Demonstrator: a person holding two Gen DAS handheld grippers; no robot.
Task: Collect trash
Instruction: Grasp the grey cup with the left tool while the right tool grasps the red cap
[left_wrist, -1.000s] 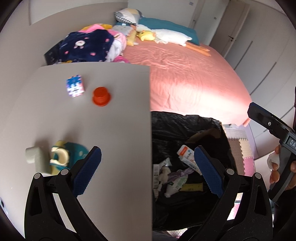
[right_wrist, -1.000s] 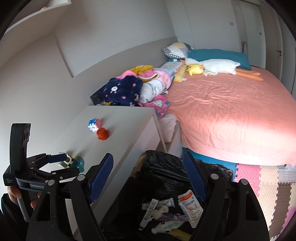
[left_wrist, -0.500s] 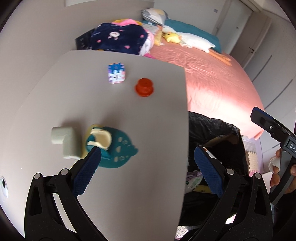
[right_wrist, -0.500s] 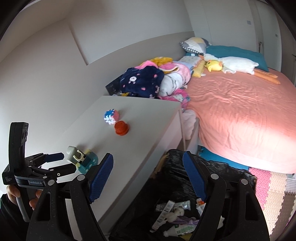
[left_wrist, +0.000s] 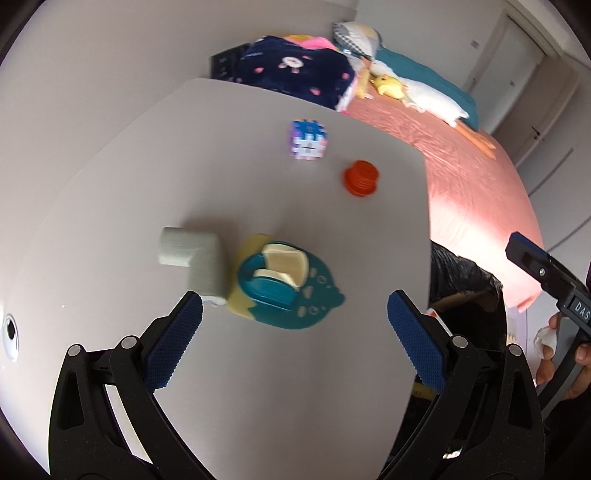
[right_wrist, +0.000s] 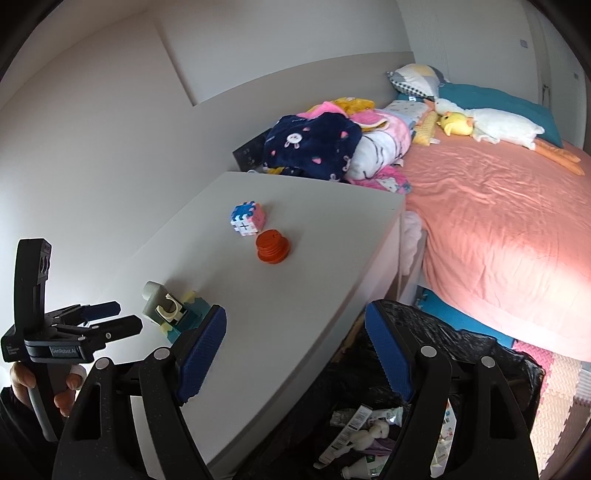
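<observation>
My left gripper (left_wrist: 295, 332) is open and hangs over the white table (left_wrist: 258, 387), empty, just short of a teal and yellow toy (left_wrist: 284, 284) and a grey L-shaped piece (left_wrist: 192, 258). Farther back sit a pastel puzzle cube (left_wrist: 308, 139) and an orange ribbed cap (left_wrist: 361, 178). My right gripper (right_wrist: 295, 347) is open and empty at the table's right edge, above the black trash bag (right_wrist: 461, 354), which holds several tubes and packets (right_wrist: 354, 439). The right wrist view shows the left gripper (right_wrist: 118, 317) at the left, by the teal toy (right_wrist: 181, 314).
A bed with a pink sheet (right_wrist: 498, 221) lies right of the table, with a clothes pile (right_wrist: 325, 147) and plush toys (right_wrist: 480, 125) at its head. Foam floor mats (right_wrist: 554, 387) lie beyond the bag. A wall runs behind and left of the table.
Both grippers swung left, away from the trash bag and toward the table. The left gripper, earlier astride the table edge and bag, now hangs fully over the table near the teal toy.
</observation>
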